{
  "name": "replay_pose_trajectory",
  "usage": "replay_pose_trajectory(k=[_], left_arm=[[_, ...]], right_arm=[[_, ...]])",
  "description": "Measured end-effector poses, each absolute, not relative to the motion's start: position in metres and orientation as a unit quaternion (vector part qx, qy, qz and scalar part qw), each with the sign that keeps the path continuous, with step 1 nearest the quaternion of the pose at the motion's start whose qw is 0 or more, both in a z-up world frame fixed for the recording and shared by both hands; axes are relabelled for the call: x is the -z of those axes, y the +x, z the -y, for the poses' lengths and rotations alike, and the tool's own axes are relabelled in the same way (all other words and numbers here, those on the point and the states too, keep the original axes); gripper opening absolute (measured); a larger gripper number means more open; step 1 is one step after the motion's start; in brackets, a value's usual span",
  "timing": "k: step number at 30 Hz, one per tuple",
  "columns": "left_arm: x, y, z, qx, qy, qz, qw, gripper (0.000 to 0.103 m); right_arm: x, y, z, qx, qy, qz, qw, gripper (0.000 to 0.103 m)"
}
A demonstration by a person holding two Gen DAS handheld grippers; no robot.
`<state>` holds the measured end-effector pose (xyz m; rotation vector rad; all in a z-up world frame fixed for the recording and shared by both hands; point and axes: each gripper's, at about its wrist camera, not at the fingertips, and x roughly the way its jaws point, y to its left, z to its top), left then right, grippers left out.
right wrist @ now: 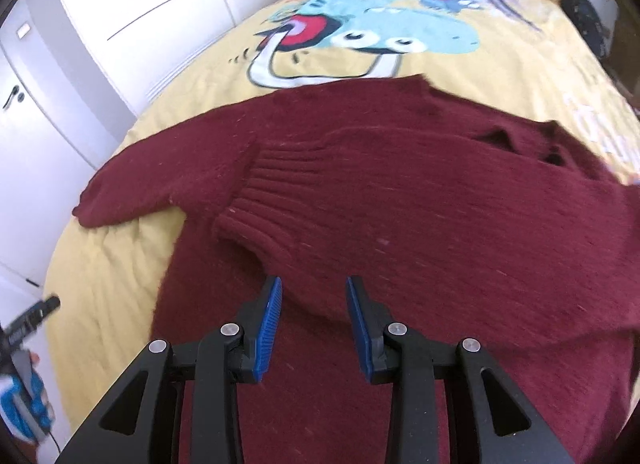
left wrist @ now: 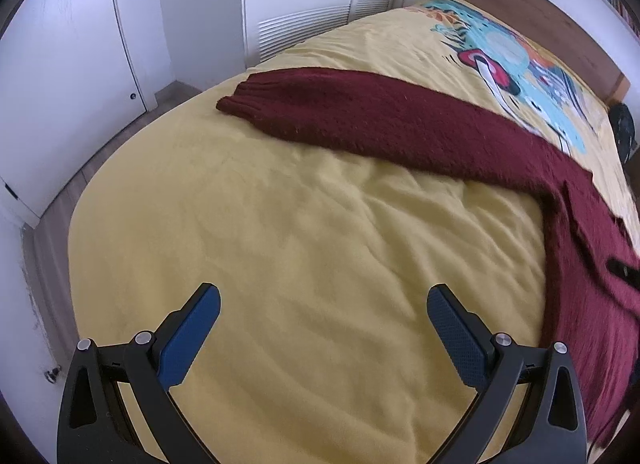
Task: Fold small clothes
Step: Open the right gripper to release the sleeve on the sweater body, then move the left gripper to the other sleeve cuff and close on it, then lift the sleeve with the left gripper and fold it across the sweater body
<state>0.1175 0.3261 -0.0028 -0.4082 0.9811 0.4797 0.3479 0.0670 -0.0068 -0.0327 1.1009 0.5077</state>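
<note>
Maroon sweater [right wrist: 400,191] spread on yellow bedspread [left wrist: 280,232]; left gripper [left wrist: 323,304] wide, right gripper [right wrist: 314,296] narrow, both empty.

The sweater [right wrist: 400,191] is fuzzy ribbed knit wool, the bedspread [left wrist: 280,244] soft matt cloth, the headboard [left wrist: 520,11] smooth wood.

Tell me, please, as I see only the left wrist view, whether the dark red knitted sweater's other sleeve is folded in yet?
Observer: Yes, the other sleeve lies folded across the body of the dark red knitted sweater, with its ribbed cuff on top.
Operator: Thank you. Is the right gripper holding anything?
Observer: No, the right gripper is above the sweater with its jaws apart and nothing between them.
</note>
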Motion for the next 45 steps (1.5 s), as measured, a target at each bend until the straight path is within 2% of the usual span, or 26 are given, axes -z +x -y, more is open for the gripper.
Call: replay_pose_trajectory(k=[12, 18, 20, 22, 33, 39, 40, 41, 43, 45], left_arm=[[0.013, 0.173, -0.394, -0.219, -0.277, -0.451, 0.820, 0.100], [0.032, 0.196, -0.438, -0.222, -0.343, -0.446, 0.797, 0.090], [0.038, 0.202, -0.449, -0.222, -0.356, -0.446, 0.790, 0.083], [0.043, 0.205, -0.457, -0.222, -0.374, -0.444, 0.784, 0.080], [0.054, 0.206, -0.485, -0.194, -0.493, -0.368, 0.764, 0.079], [0.058, 0.208, -0.495, -0.196, -0.520, -0.347, 0.755, 0.051], [0.057, 0.210, -0.496, -0.198, -0.516, -0.350, 0.757, 0.043], [0.057, 0.210, -0.496, -0.198, -0.512, -0.353, 0.757, 0.027], [0.059, 0.211, -0.499, -0.192, -0.520, -0.357, 0.752, 0.012], [0.057, 0.211, -0.499, -0.192, -0.522, -0.354, 0.752, 0.010]], right_arm=[[0.001, 0.300, 0.024, -0.174, -0.001, -0.514, 0.840, 0.035], [0.007, 0.280, 0.062, -0.142, 0.010, -0.525, 0.839, 0.035], [0.006, 0.275, 0.074, -0.133, 0.015, -0.525, 0.841, 0.035], [0.004, 0.273, 0.082, -0.125, 0.019, -0.525, 0.842, 0.035], [0.006, 0.271, 0.091, -0.124, 0.023, -0.526, 0.841, 0.035], [0.011, 0.269, 0.088, -0.132, 0.024, -0.532, 0.836, 0.035], [0.012, 0.269, 0.088, -0.133, 0.024, -0.532, 0.836, 0.035], [0.012, 0.269, 0.088, -0.135, 0.023, -0.533, 0.835, 0.035], [0.013, 0.267, 0.088, -0.137, 0.024, -0.533, 0.835, 0.035], [0.013, 0.265, 0.088, -0.138, 0.023, -0.532, 0.835, 0.035]])
